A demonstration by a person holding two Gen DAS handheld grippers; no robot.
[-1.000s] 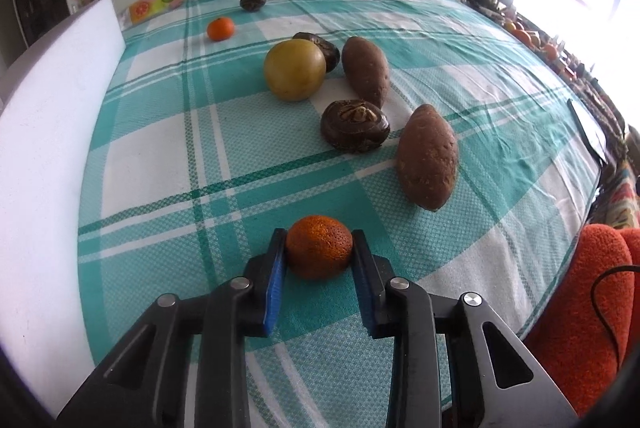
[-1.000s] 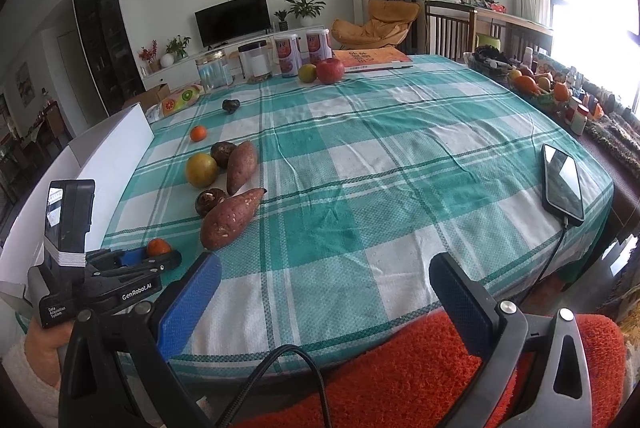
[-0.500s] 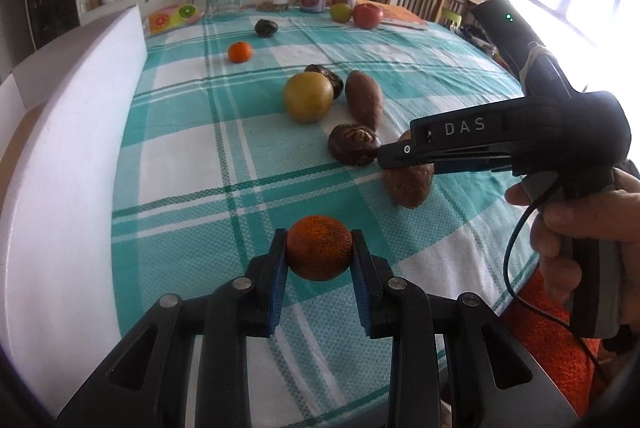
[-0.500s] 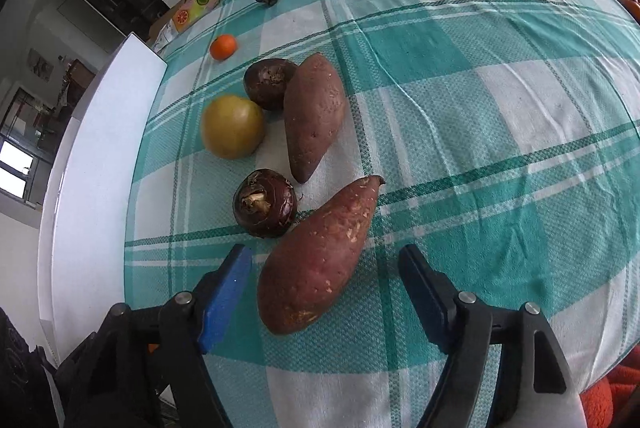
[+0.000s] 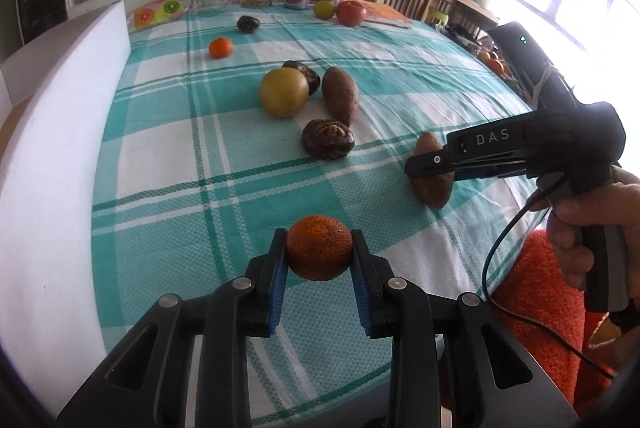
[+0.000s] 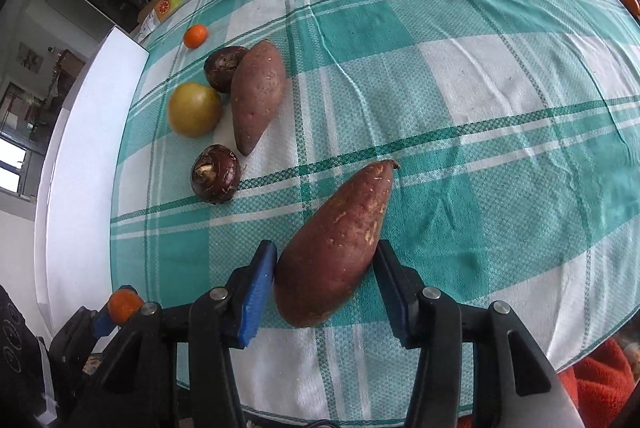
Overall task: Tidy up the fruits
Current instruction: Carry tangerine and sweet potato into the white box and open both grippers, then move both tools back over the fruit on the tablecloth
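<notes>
My left gripper [image 5: 319, 268] is shut on a dark orange mandarin [image 5: 319, 247] and holds it above the near edge of the green checked tablecloth [image 5: 168, 156]. My right gripper [image 6: 326, 284] is closed around the near end of a sweet potato [image 6: 338, 244] that lies on the cloth, both pads at its sides. In the left wrist view the right gripper [image 5: 424, 164] covers part of that sweet potato [image 5: 434, 188]. The held mandarin shows in the right wrist view [image 6: 124, 305] at the lower left.
On the cloth lie a second sweet potato [image 6: 256, 96], a yellow round fruit [image 6: 194, 109], two dark brown round fruits [image 6: 215, 178] [image 6: 223, 67] and a small orange [image 6: 195, 36]. A white foam board [image 5: 60, 132] borders the left. Jars, cans, an apple [image 5: 351, 13] stand far back.
My right gripper has moved in and closed its jaws onto the near sweet potato. My left gripper has lifted the mandarin a little.
</notes>
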